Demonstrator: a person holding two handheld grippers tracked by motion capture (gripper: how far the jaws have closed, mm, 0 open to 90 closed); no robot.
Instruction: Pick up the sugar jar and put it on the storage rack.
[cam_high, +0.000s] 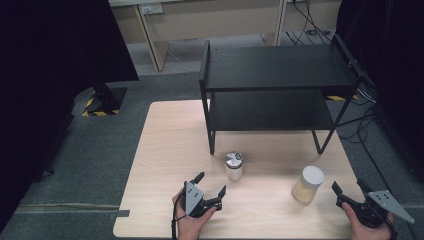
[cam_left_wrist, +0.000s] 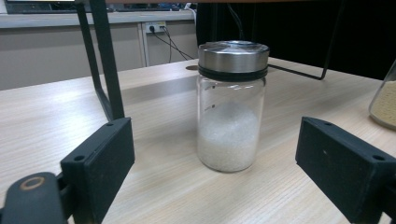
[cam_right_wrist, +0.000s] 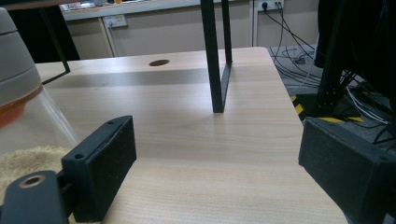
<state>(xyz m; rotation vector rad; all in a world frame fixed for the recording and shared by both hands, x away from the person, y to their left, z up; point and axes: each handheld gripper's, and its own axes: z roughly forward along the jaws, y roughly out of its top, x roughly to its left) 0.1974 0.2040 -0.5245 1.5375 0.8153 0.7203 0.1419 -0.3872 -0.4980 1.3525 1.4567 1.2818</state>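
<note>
My left gripper waits wide open and empty just short of the jar standing mid-table: smooth, breakable glass, partly filled with white grains, probably light, best squeezed around its straight body below the lid.

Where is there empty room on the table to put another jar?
The widest bare patch of the table lies left of the metal-lidded jar. Another lies between that jar and the white-lidded jar. Both shelves of the black rack are bare. It is tightest beside the right gripper.
</note>
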